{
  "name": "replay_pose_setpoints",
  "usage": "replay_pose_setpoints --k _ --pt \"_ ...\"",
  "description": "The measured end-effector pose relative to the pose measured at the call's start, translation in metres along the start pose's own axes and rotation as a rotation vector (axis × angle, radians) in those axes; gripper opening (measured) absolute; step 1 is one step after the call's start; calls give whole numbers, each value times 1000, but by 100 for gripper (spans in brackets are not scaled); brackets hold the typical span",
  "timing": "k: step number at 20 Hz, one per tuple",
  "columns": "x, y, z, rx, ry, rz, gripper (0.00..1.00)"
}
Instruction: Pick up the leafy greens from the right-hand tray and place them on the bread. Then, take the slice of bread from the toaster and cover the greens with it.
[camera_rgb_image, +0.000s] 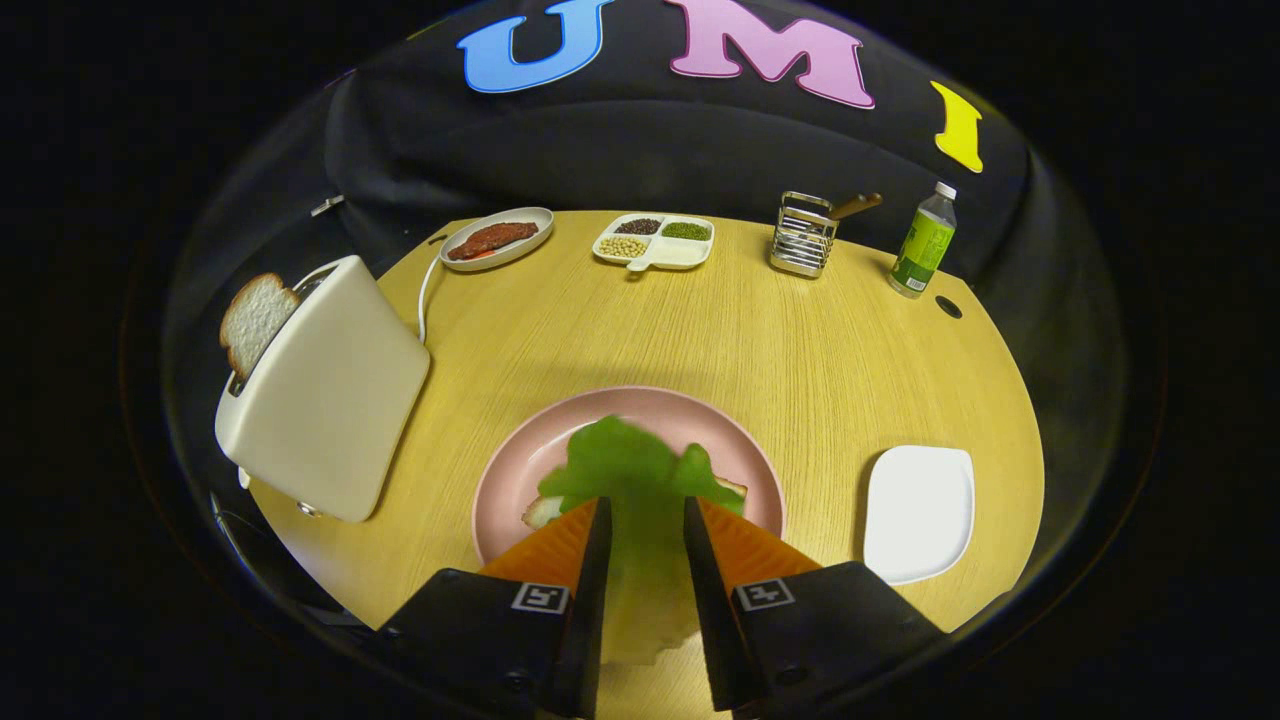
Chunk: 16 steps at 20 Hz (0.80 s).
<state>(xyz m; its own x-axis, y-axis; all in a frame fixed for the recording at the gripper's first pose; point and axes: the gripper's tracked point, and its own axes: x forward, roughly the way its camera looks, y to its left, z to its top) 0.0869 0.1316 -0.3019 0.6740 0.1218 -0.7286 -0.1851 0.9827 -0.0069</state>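
Gripper (646, 503): two wedge-shaped fingers (560, 545) tapering forward, pinched on the leafy greens (630, 460) between them. Behind the fingers, two blocky matte black housings (470, 635), each with a small square black-and-white marker (541, 598) on top, just behind the fingers. Farther behind the fingers, round screw heads (790, 675) set low in the housings.

The leafy greens (635, 470), blurred, hide most of the bread (545, 510) beneath.

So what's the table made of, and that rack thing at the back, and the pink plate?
The table looks like light wood or wood-look laminate: fine grain lines. The rack seems shiny metal wire, with a brownish, maybe wooden handle. The pink plate looks matte, plastic or ceramic. The gripper has leafy greens between its fingers.
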Motion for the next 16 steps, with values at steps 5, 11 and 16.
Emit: replay_pose_setpoints --k 5,11,16 --pt "-8 11 8 -24 -29 23 96" --pt "-27 38 33 -37 -86 73 99" --pt "-48 86 71 -82 -160 159 99"
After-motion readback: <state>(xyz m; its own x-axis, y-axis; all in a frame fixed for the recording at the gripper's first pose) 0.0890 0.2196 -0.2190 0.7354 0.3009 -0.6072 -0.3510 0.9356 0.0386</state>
